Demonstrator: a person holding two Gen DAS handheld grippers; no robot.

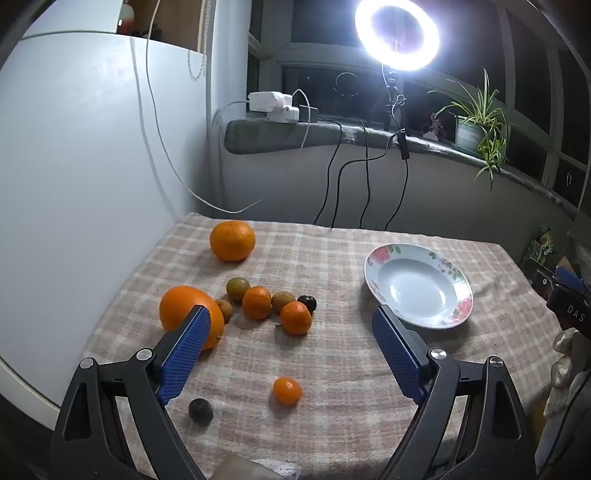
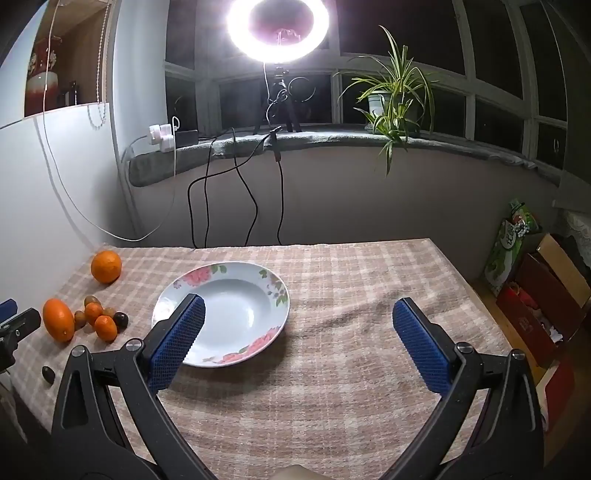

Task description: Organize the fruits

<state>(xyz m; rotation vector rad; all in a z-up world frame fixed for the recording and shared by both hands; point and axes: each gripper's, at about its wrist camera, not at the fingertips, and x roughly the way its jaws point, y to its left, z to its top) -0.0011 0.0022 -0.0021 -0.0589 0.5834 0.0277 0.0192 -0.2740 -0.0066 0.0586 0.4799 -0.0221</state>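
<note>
In the left wrist view my left gripper (image 1: pixel 291 314) is open and empty above the checked tablecloth. Under it lies a cluster of small tangerines (image 1: pixel 295 317) and brownish fruits (image 1: pixel 238 288). A large orange (image 1: pixel 184 314) sits partly behind the left finger. Another orange (image 1: pixel 232 240) lies at the far left. A lone tangerine (image 1: pixel 287 390) and a dark fruit (image 1: pixel 200 411) lie near me. The floral plate (image 1: pixel 417 286) is empty on the right. In the right wrist view my right gripper (image 2: pixel 299 306) is open and empty, its left finger over the plate (image 2: pixel 221 314).
The table's edges show on the left and right. A ring light (image 2: pixel 277 27) on a tripod, cables (image 2: pixel 207 199), a power strip (image 1: pixel 273 107) and a potted plant (image 2: pixel 391 96) stand on the windowsill behind. Boxes (image 2: pixel 543 295) sit on the floor to the right.
</note>
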